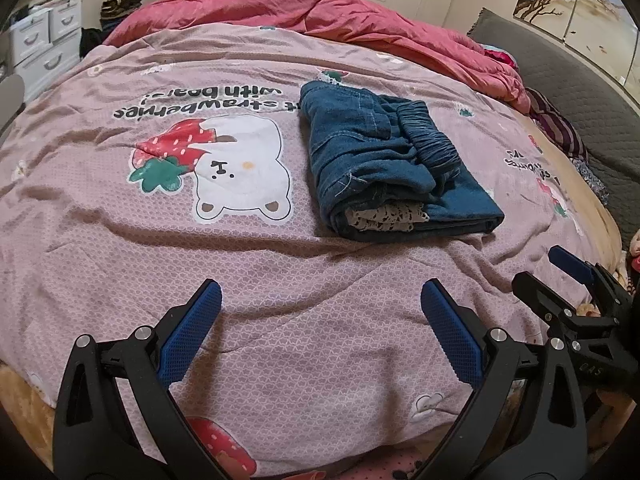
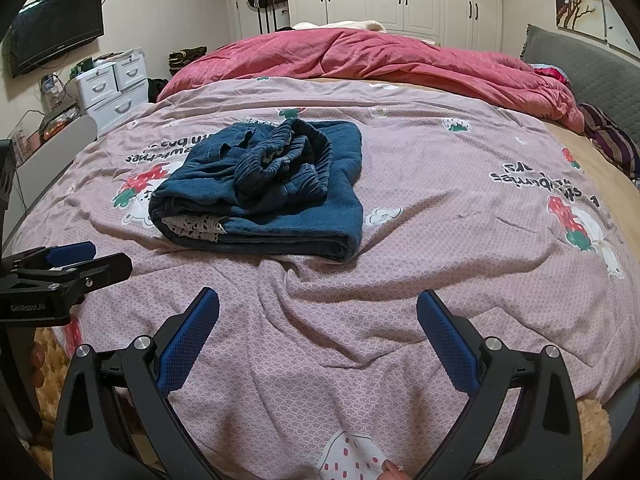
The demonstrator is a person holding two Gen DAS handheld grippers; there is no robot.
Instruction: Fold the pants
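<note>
Denim pants (image 1: 384, 160) folded thick, elastic waist ruched; quilted bedspread (image 1: 120, 240) beneath.

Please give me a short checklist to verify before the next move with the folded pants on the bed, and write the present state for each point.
1. Left gripper open, holding nothing: ok.
2. Right gripper open, holding nothing: ok.
3. Both grippers apart from the pants, over the pink bedspread: ok.
4. Pants folded into one compact stack: ok, layers lie on each other.
5. Fold tidy: not ok; the elastic waistband is bunched on top and the lace trim sticks out at the near edge.
6. Underside of the stack lies flat: cannot tell, it is hidden.
</note>
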